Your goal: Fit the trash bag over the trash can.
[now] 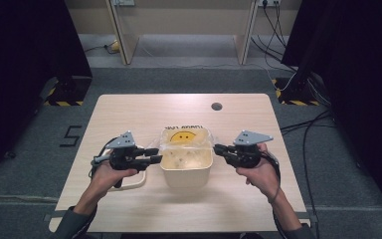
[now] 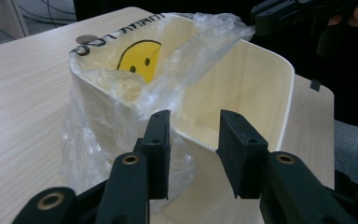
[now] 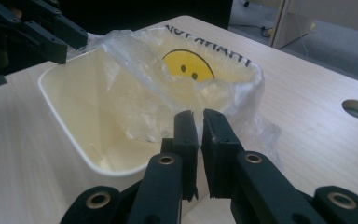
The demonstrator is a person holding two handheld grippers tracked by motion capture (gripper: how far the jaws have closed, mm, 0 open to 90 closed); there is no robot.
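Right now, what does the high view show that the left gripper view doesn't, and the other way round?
The high view alone takes in both forearms, the grey floor and the number five marked on it. The left gripper view alone shows the left tongs close up, straddling the near wall of the bin. Both show the cream bin, its clear smiley-face bag, the wooden table and its round hole.
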